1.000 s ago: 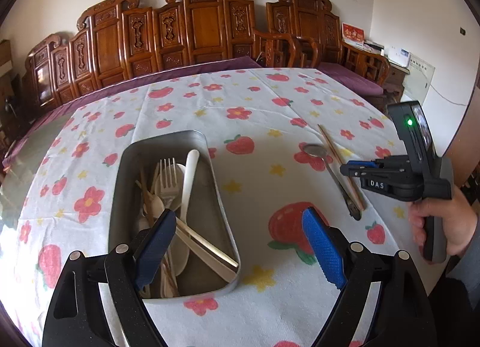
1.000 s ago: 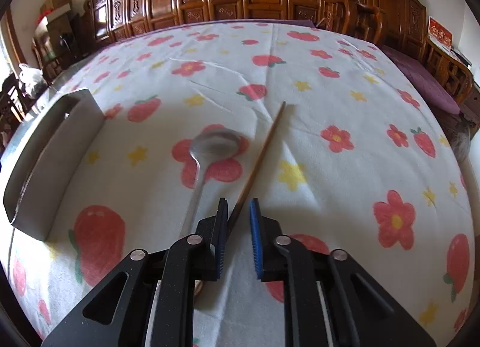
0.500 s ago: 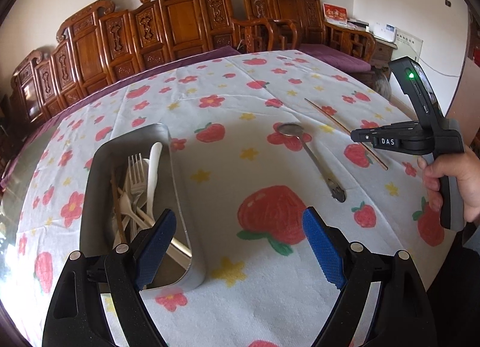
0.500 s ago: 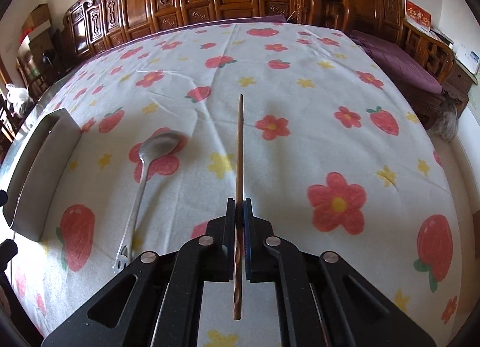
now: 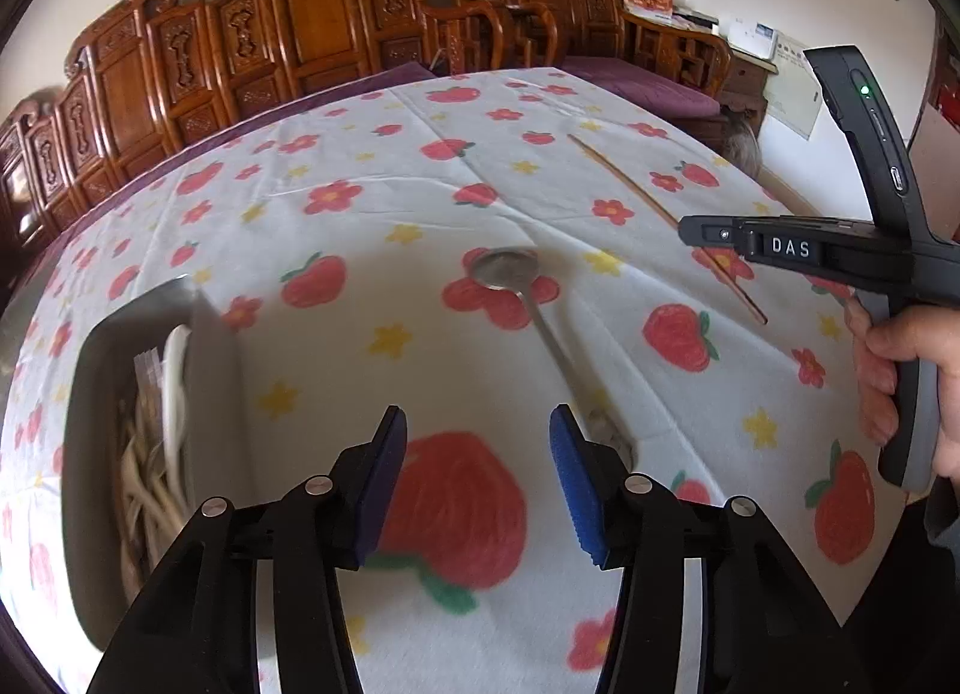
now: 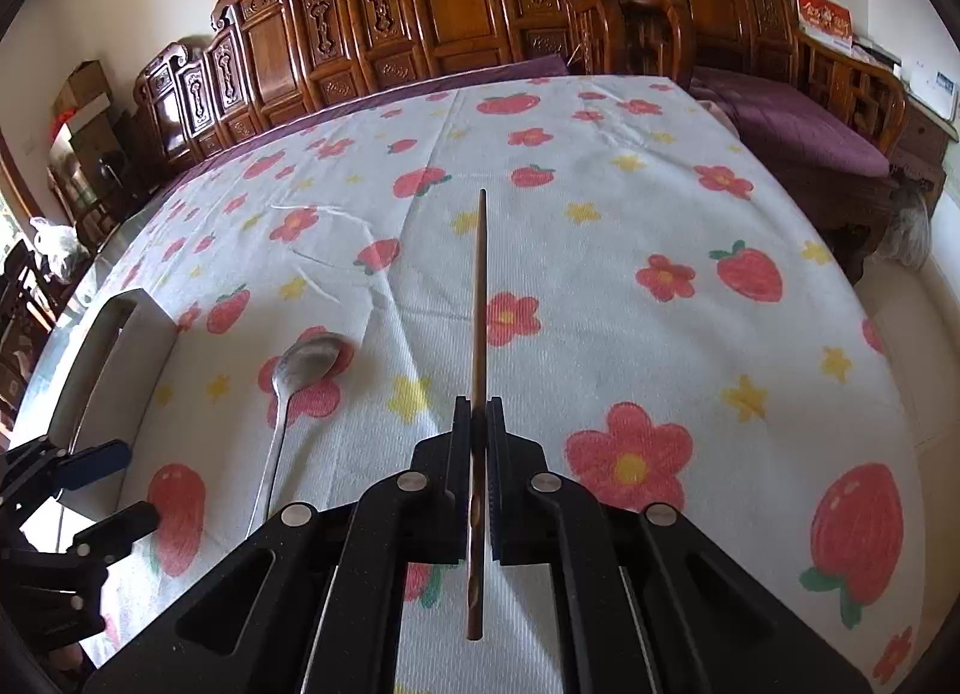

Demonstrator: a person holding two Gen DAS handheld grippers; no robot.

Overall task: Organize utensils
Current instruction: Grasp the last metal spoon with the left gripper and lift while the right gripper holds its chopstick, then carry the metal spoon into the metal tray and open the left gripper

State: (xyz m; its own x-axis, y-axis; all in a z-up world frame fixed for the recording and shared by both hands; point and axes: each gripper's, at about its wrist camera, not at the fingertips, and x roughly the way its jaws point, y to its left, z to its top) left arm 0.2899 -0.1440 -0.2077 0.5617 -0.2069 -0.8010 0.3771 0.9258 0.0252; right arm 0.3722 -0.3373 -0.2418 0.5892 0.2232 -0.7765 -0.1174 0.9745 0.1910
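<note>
Utensils were split three ways: some in the tray, a spoon on the cloth, one chopstick in a grip.

Left wrist view: left gripper (image 5: 478, 439) hovered over the strawberry-print tablecloth (image 5: 372, 202), jaws apart with nothing between them; they had just been closing in from a wider gap. Metal spoon (image 5: 521, 298) lay on the cloth just ahead of the blue pads, bowl away from the camera, handle end running down behind the right-hand pad. Metal tray (image 5: 219, 370) sat to the left, blurred, holding pale plastic cutlery (image 5: 171, 388). At right, a hand (image 5: 912, 370) held the right gripper (image 5: 696, 230) above the cloth, jaws clamped on a wooden chopstick (image 5: 624, 184) that stuck out on both sides of them.

Right wrist view: right gripper (image 6: 479, 418) was pinched tight on the chopstick (image 6: 480, 286), gripped part-way along, the long end pointing away from the camera and clear of the cloth. Spoon (image 6: 288, 394) lay left of it on the tablecloth (image 6: 600, 274), between chopstick and tray (image 6: 129, 358). Left gripper (image 6: 114, 484) showed at the lower left edge, near the spoon's handle end, fingers apart. Carved wooden chairs (image 6: 420, 3) lined the far side of the table.
</note>
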